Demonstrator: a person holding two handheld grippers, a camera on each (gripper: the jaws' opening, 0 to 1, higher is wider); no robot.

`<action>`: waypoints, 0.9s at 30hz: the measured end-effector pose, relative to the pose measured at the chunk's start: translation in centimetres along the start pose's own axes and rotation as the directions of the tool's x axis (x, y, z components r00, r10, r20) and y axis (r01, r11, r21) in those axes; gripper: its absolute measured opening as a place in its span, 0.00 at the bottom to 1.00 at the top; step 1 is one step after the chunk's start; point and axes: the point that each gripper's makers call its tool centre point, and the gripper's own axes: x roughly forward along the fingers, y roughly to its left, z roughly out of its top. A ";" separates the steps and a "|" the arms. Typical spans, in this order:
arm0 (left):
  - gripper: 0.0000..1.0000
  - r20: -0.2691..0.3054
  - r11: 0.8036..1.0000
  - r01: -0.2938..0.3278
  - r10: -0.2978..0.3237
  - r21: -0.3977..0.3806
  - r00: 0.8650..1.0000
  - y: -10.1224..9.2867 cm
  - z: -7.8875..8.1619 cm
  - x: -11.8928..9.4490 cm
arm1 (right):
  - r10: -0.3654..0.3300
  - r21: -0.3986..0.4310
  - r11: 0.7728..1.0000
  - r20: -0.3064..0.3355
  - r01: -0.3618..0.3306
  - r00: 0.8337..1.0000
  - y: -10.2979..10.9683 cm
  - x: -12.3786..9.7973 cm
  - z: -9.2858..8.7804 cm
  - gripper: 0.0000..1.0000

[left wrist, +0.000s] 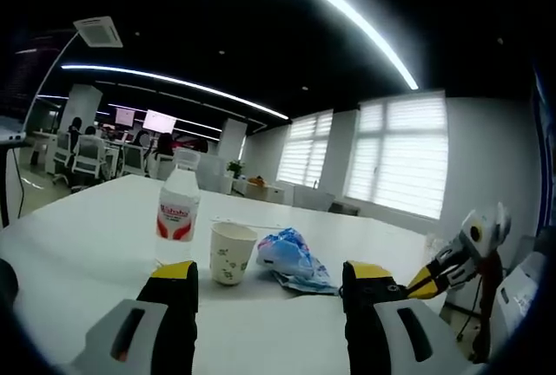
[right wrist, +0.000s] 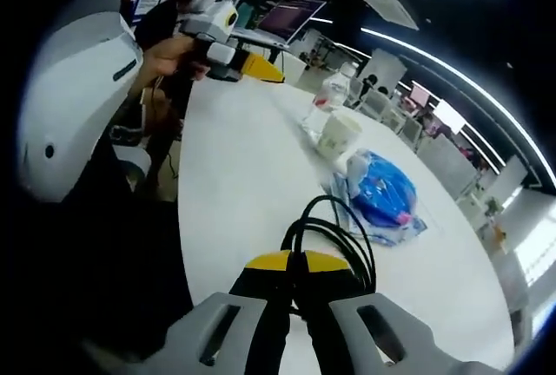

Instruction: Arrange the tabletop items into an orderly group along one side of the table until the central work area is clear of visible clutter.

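Table: white tabletop (left wrist: 95, 236) in an open office, with blinds on the windows behind it in the left gripper view.
Water bottle: clear plastic bottle (left wrist: 178, 210) with a red and white label, upright on the table, just beside the paper cup on that view's left side; in the right gripper view it stands beyond the cup.
Paper cup: small white cup (left wrist: 232, 253) with a faint pattern, upright, between the bottle and the blue bag.
Blue bag: crumpled blue and clear plastic packet (left wrist: 292, 259) lying flat near the cup; in the right gripper view it lies between the cup and the cable.
Black cable: looped black cable (right wrist: 334, 236) rising from the right gripper's tips, next to the blue packet.
Left gripper: yellow-tipped jaws (left wrist: 271, 279) spread wide with nothing between them, held short of the cup and the packet; in the right gripper view it is held in a hand (right wrist: 169, 54) at the far end of the table.
Right gripper: yellow-tipped jaws (right wrist: 293, 264) pressed together, pinching the black cable; it also shows at the right edge of the left gripper view.
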 end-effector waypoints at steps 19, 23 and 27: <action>0.67 0.005 1.000 -0.002 0.002 0.001 1.000 0.0 -0.1 -0.5 | 0.040 0.042 0.998 -0.052 -0.037 0.998 1.9 1.0 -2.1 0.02; 0.67 0.002 1.000 -0.003 0.003 -0.005 1.000 0.1 -0.3 -0.5 | 0.051 0.039 0.998 -0.061 -0.048 0.997 2.3 1.2 -2.4 0.03; 0.67 -0.002 1.000 -0.006 0.006 -0.009 1.000 0.3 -0.4 -0.5 | 0.048 0.019 0.999 -0.066 -0.047 0.997 2.5 1.3 -2.6 0.03</action>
